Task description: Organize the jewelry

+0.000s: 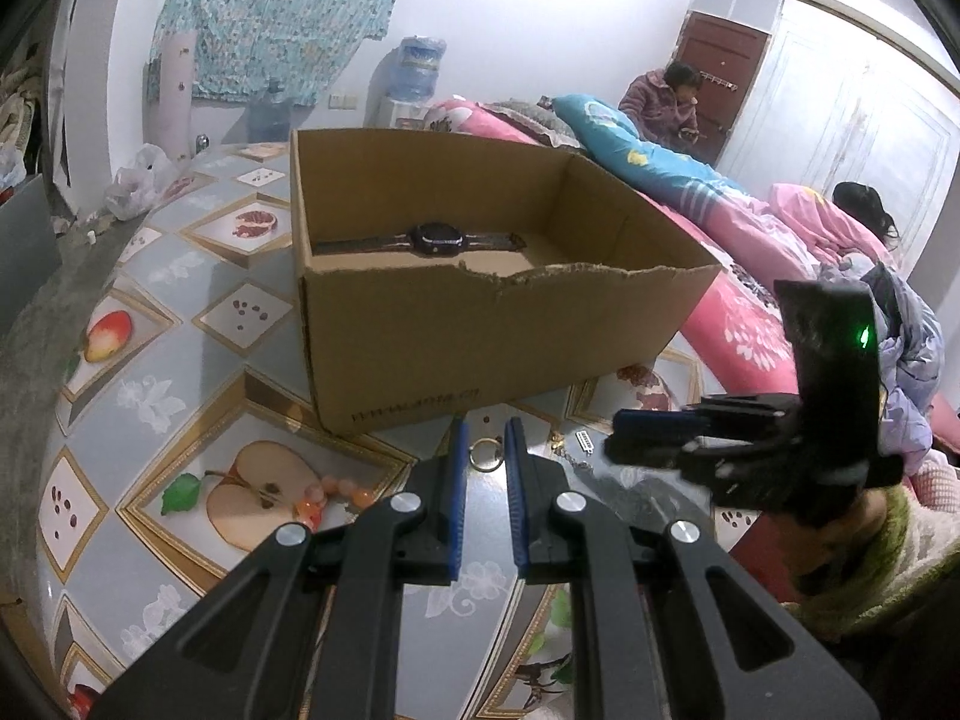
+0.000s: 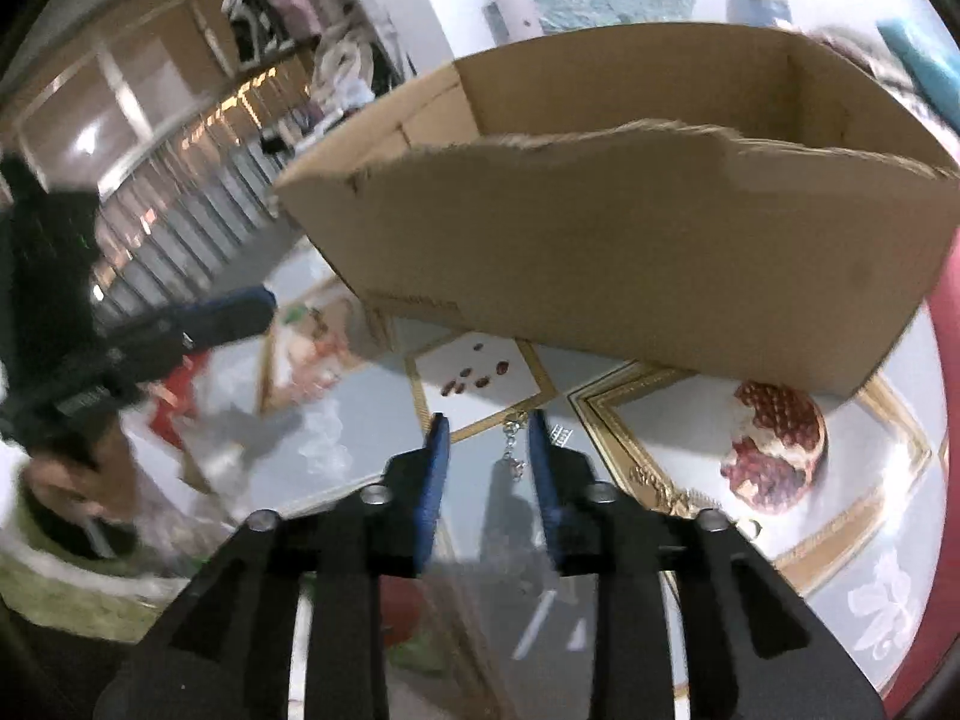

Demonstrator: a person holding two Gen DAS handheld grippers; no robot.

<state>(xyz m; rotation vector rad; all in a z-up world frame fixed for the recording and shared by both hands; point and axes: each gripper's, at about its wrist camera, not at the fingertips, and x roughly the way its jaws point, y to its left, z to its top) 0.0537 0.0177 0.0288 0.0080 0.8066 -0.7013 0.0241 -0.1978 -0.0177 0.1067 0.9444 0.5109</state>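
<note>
— How are the two grippers set?

— The left gripper [image 1: 485,438] hovers low, its blue pads nearly together and gripping nothing, a small gold ring [image 1: 485,455] on the fruit-patterned tablecloth [image 1: 180,396] just past the tips. The right gripper [image 2: 487,427] stands part open, a thin silver chain [image 2: 511,443] in the gap, not pinched.

— And the open brown cardboard box [image 1: 480,324]?

— Close ahead of both, its torn front edge ragged, a black wristwatch [image 1: 441,238] flat inside. Only a narrow strip of cloth separates fingers from box; orange beads [image 1: 327,495] lie left.
</note>
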